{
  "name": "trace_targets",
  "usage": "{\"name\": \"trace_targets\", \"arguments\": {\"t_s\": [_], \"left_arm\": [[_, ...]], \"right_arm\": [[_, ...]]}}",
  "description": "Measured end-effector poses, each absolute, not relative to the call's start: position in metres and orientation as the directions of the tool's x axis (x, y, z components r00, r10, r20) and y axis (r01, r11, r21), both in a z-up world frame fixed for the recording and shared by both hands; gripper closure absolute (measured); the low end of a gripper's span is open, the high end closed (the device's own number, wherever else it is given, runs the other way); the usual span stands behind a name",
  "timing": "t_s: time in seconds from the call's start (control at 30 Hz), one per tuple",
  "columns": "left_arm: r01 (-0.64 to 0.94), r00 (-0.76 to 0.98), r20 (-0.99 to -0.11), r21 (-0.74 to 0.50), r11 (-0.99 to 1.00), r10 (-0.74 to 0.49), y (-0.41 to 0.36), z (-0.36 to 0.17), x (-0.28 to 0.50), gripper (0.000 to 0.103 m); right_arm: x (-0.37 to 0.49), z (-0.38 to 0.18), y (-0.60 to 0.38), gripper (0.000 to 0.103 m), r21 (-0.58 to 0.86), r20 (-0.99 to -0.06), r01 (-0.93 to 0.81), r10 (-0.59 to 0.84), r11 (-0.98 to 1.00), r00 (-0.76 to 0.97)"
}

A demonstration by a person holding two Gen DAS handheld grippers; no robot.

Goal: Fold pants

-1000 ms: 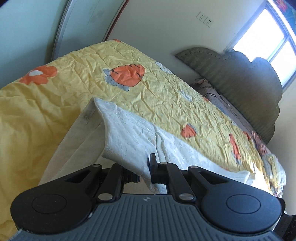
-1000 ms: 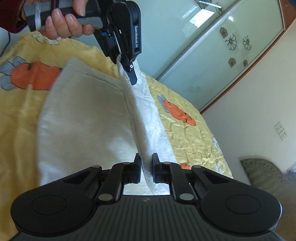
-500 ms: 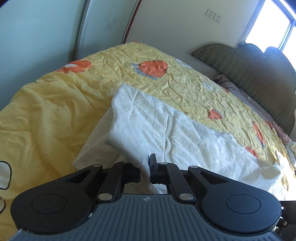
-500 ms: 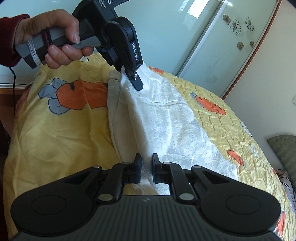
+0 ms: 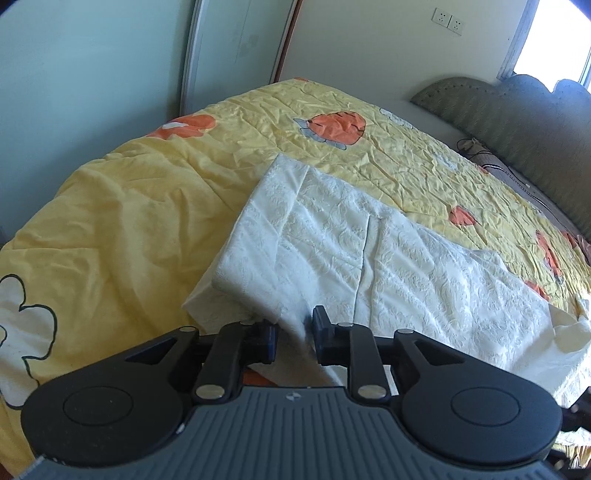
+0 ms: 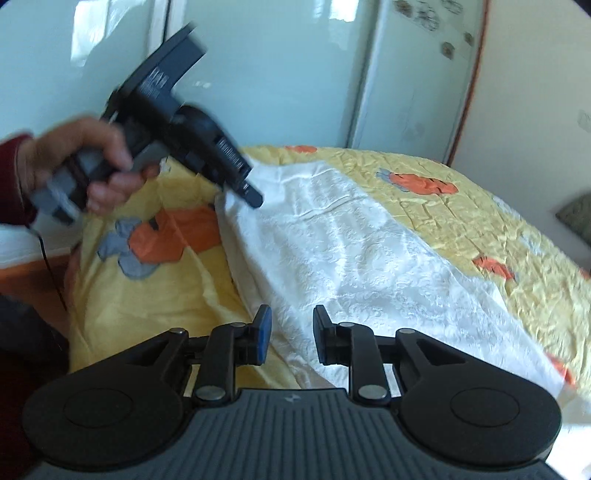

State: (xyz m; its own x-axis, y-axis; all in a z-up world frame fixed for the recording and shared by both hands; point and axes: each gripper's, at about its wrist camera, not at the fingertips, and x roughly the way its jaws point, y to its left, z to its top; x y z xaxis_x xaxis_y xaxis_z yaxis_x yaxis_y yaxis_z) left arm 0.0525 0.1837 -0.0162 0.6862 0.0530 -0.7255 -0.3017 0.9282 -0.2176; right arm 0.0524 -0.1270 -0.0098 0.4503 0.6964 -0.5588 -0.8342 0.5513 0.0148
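The left gripper (image 5: 294, 339) has its jaws opening, a narrow gap between the pads; a fold of the white pants (image 5: 351, 243) droops through that gap, but the pads no longer press it. Its fingertips hide the cloth's near corner, and the gripper body cuts off everything below them. The right gripper (image 6: 289, 338) is likewise opening, narrow, with the pants' near edge (image 6: 332, 251) lying between and beneath the fingers, loose rather than pinched. Whether the cloth brushes either pad cannot be told.

Ahead of the left gripper the pants lie folded over on themselves on the yellow quilt (image 5: 129, 206), the upper layer's edge stepped back from the lower one. To the right the fabric runs out toward the bed's side and its end is lost behind the gripper body. In the right wrist view the whole scene is smeared by motion: the person's hand (image 6: 85, 162) and the left gripper it carries (image 6: 255, 197), up and to the left of the right fingers, are blurred, and the white lettering on that gripper's side cannot be read.

Open quilt lies to the left of both grippers and beyond the pants' far edge, printed with orange carrots (image 5: 338, 127). Further out stand a pale sliding wardrobe door (image 5: 236, 48), a padded headboard (image 5: 517, 122) far right, and wall sockets (image 5: 448, 20) above it. A window at the upper right is blown out by light.
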Motion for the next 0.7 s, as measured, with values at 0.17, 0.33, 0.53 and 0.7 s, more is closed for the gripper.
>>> {"name": "trace_targets", "arguments": {"t_s": [0.17,0.33,0.53,0.7], "left_arm": [[-0.365,0.664,-0.741,-0.206,0.908,0.098,0.187,-0.004,0.046,0.07],[-0.344,0.697,-0.687,-0.073,0.936,0.203,0.163,0.02,0.043,0.067],[-0.025,0.782,-0.621,0.038,0.999,0.043,0.078,0.037,0.06,0.038],[0.297,0.814,-0.563,0.195,0.935,-0.141,-0.024,0.041,0.054,0.029]], "right_arm": [[0.068,-0.029,-0.17,0.059,0.161,-0.639,-0.748,0.646,0.644,0.418],[0.084,0.001,-0.27,0.058,0.281,-0.492,-0.476,0.551,0.833,0.674],[0.147,0.003,-0.372,0.056,0.168,-0.537,0.038,0.059,0.985,0.841],[0.186,-0.013,-0.384,0.056,0.076,-0.616,0.112,-0.041,0.991,0.786]]}}
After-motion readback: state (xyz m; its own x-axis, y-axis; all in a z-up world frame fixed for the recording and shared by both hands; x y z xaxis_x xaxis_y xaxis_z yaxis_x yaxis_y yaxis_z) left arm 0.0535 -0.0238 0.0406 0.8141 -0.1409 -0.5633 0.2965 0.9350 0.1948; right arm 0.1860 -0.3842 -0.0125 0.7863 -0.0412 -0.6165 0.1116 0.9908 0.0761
